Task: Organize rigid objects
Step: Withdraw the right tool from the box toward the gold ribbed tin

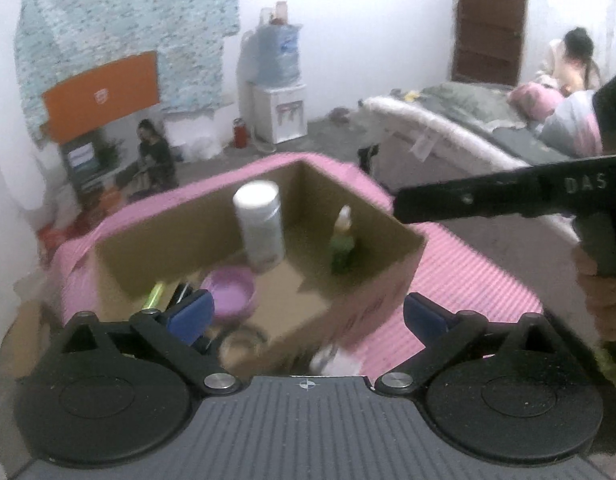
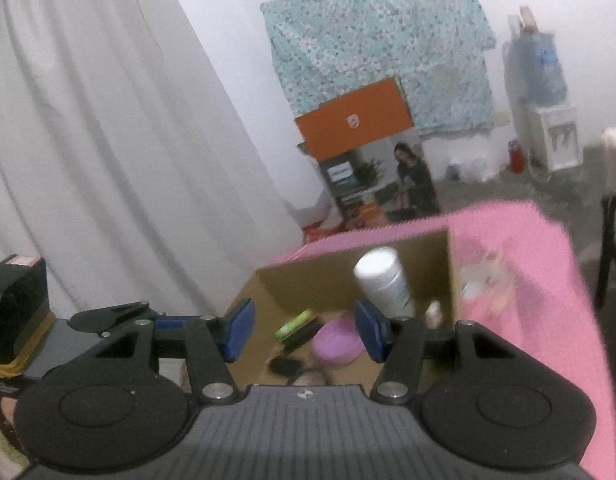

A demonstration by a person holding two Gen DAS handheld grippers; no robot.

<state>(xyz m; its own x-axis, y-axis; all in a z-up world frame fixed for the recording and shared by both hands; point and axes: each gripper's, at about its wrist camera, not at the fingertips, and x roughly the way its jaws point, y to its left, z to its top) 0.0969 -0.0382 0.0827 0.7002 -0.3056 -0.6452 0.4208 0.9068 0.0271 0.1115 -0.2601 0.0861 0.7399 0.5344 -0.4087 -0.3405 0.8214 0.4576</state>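
An open cardboard box with pink outer sides [image 1: 391, 240] [image 2: 547, 280] holds a white cylindrical bottle [image 1: 260, 224] [image 2: 385, 280], a small green bottle [image 1: 341, 244], a purple bowl [image 1: 232, 292] [image 2: 335, 340], a green-tipped brush [image 2: 296, 328] and a dark flat item [image 2: 284, 366]. My left gripper [image 1: 308, 316] is open and empty just above the box's near side. My right gripper [image 2: 304, 332] is open and empty over the box's near edge. The right gripper's black body [image 1: 507, 196] shows at the right of the left wrist view.
The box stands on a pink ribbed mat [image 1: 479, 280]. A bed [image 1: 487, 128] lies to the right, a water dispenser [image 1: 280, 92] and an orange carton [image 2: 355, 120] stand by the far wall. A white curtain [image 2: 108, 140] and a black box [image 2: 16, 308] are at the left.
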